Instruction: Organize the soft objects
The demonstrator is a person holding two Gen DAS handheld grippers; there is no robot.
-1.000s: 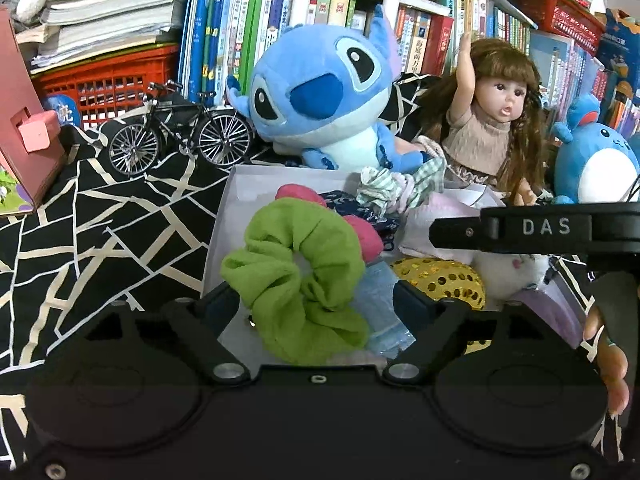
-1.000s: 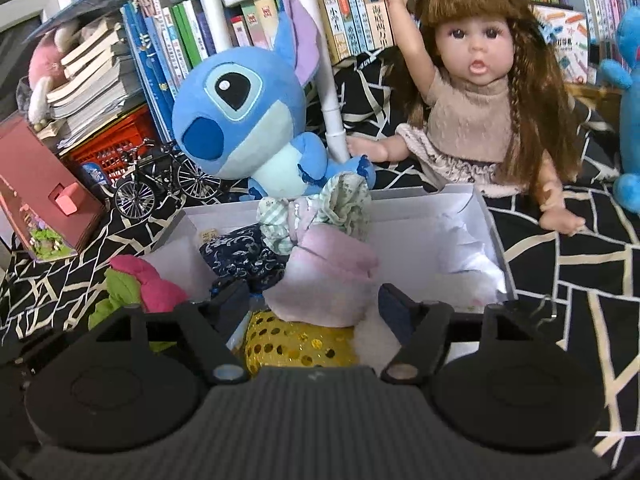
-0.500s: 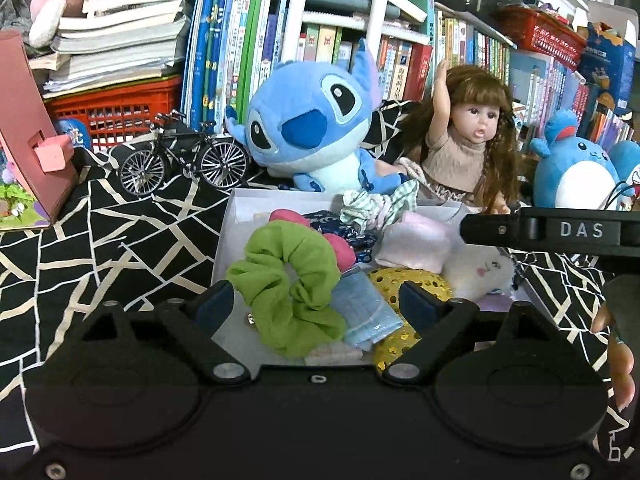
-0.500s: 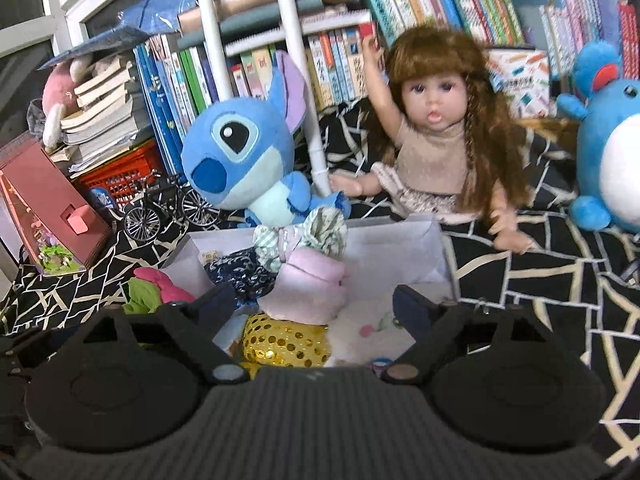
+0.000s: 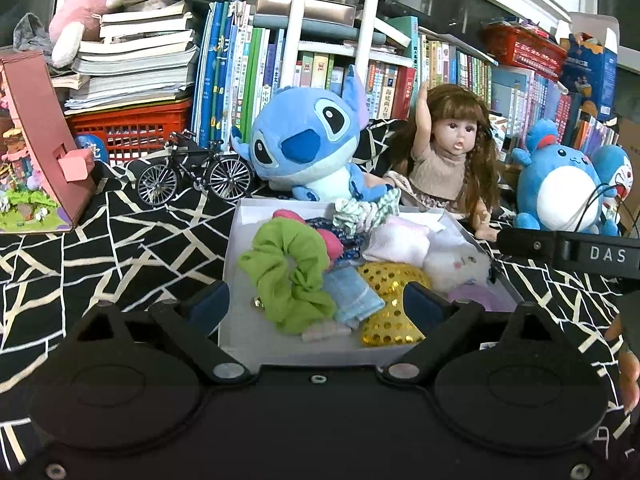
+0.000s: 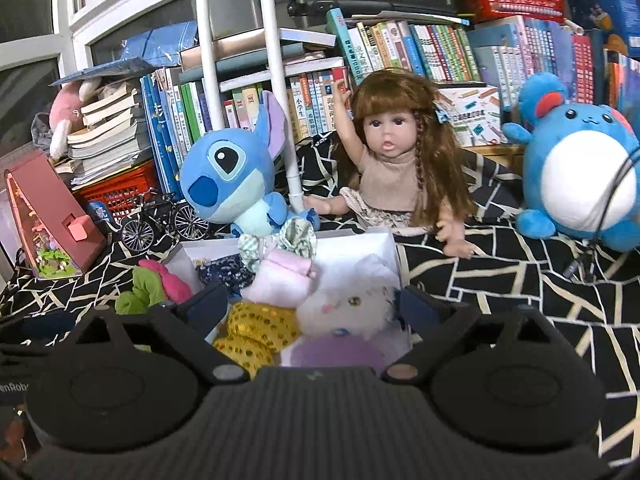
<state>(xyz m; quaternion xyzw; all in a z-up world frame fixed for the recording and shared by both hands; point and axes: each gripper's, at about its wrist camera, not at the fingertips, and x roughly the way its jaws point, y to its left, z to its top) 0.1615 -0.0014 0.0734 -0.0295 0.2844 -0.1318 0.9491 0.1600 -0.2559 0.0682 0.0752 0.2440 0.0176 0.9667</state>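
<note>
A white box [image 5: 236, 248] on the patterned cloth holds soft items: a green scrunchie [image 5: 288, 276], a light blue cloth [image 5: 352, 296], a gold sequined piece [image 5: 388, 300], a pale pink folded cloth [image 5: 400, 240], a white plush [image 5: 456, 260] and a checked scrunchie [image 5: 360, 210]. My left gripper [image 5: 316, 300] hovers at the box's near edge, its jaws opening, gripping nothing. My right gripper [image 6: 312, 302] is also opening, held back over the white plush [image 6: 352, 304] and the gold piece [image 6: 260, 328], its pads touching neither. The pink cloth [image 6: 284, 280] lies in the white box [image 6: 360, 240].
Behind the box sit a blue plush [image 5: 304, 148], a doll [image 5: 448, 160], a round blue plush [image 5: 560, 192] and a model bicycle [image 5: 192, 176]. A pink toy house [image 5: 40, 152] stands left. Bookshelves and a red basket [image 5: 128, 128] close the back. A hand [image 5: 628, 360] shows at the right.
Both grippers have drawn back and up from the box while their jaws spread wider. The green scrunchie and the pink cloth stay lying in the box, farther from the fingers.
</note>
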